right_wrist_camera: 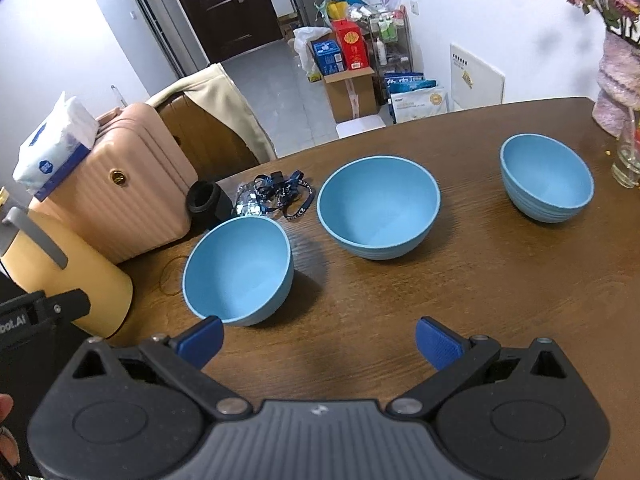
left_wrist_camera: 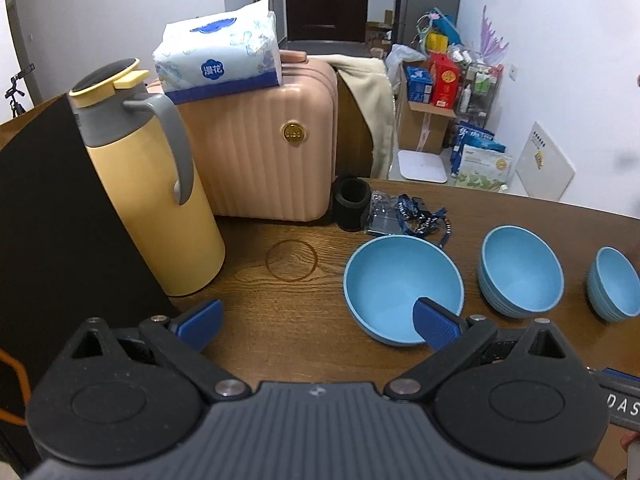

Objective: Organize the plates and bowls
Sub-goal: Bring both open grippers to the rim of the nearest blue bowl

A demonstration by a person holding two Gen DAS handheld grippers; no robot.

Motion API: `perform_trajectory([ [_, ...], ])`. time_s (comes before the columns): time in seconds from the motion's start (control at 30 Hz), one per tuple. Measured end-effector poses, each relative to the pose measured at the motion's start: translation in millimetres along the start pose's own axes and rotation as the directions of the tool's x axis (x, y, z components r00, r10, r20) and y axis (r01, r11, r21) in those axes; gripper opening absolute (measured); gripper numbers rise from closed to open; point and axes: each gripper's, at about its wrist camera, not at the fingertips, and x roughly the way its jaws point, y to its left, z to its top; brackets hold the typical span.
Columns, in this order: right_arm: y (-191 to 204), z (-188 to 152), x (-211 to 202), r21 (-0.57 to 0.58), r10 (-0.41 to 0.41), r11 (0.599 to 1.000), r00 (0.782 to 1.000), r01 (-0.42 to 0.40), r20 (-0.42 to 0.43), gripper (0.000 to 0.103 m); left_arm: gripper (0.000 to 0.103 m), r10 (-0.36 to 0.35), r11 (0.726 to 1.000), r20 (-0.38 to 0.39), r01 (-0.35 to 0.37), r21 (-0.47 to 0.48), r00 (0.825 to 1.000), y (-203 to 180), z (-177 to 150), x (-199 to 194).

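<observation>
On the wooden tabletop (right_wrist_camera: 460, 300) in front of me, the pink ribbed suitcase (left_wrist_camera: 256, 144) stands at the back left, with a soft pack of tissues (left_wrist_camera: 218, 54) lying on top of it. Beside the suitcase, nearer to me, stands the yellow thermos jug (left_wrist_camera: 156, 208) with its grey handle, upright, and a black box (left_wrist_camera: 60, 240) sits against its left side.

Three blue bowls stand upright in a row across the tabletop, apart from one another. The left bowl (right_wrist_camera: 238, 270) is nearest my two tools, the middle bowl (right_wrist_camera: 378, 206) sits further back, and the right bowl (right_wrist_camera: 546, 184) is the smallest of the three and lies towards the pink vase (right_wrist_camera: 618, 80) at the far right edge. All three are empty as far as I can see.

My left hand-held gripper (left_wrist_camera: 320, 320) hangs just above the tabletop with its blue pads spread wide and nothing between them; in its own view the right pad overlaps the near rim of the left bowl, though I cannot tell whether it touches. My right hand-held gripper (right_wrist_camera: 320, 340) is likewise spread wide and empty, over bare wood, just to the right of the left bowl.

Behind the left bowl a small black cylinder (right_wrist_camera: 208, 202) stands next to the suitcase, and a blue lanyard (right_wrist_camera: 288, 194) lies tangled beside it.
</observation>
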Motion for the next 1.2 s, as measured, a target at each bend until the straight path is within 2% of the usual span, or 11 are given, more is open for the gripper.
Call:
perform_trajectory([
  [0.37,2,32,52,-0.032,0.008,0.999,0.999,-0.009,-0.049,0.101,0.103,0.032,0.997,-0.06,-0.036,-0.071,0.998,1,18,55],
  [0.83,19,46,107,-0.071,0.056,0.995,0.992,-0.064,-0.115,0.089,0.102,0.021,0.994,-0.111,-0.032,-0.106,0.994,-10,24,112],
  [1.03,23,48,121,-0.07,0.067,0.995,0.989,-0.077,-0.13,0.076,0.092,0.025,0.994,-0.133,-0.04,-0.104,0.991,-14,26,136],
  [1.1,24,48,126,-0.066,0.061,0.995,0.989,-0.07,-0.137,0.067,0.09,0.021,0.994,-0.137,-0.035,-0.103,0.99,-14,27,143],
  [1.2,26,49,134,-0.062,0.062,0.996,0.987,-0.072,-0.147,0.059,0.08,0.02,0.995,-0.146,-0.034,-0.093,0.989,-17,28,153],
])
